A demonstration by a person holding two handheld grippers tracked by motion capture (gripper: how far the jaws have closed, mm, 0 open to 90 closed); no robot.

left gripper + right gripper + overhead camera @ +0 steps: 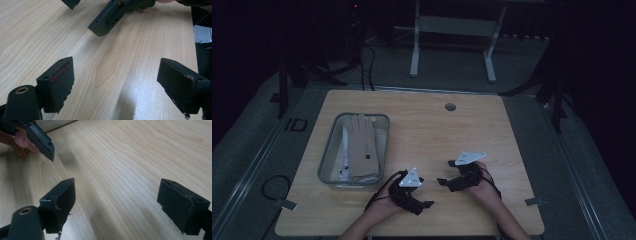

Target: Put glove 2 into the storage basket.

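Note:
Both grippers hover low over the front of a light wooden table [437, 130], jaws facing each other. My left gripper [424, 192] is open, and in the left gripper view [116, 80] bare wood lies between its jaws. My right gripper [446, 172] is open too, with nothing between its jaws in the right gripper view [116, 200]. Each gripper view shows a jaw of the other gripper ahead: the right gripper's [107, 18] and the left gripper's [40, 137]. A clear tray [328, 160] at the table's left holds beige gloves [362, 145].
A round cable hole [450, 107] sits near the table's far edge. Behind the table stands a white desk frame [414, 50]. A black cable [274, 187] lies on the floor at the left. Bare wood stretches across the table's middle and right.

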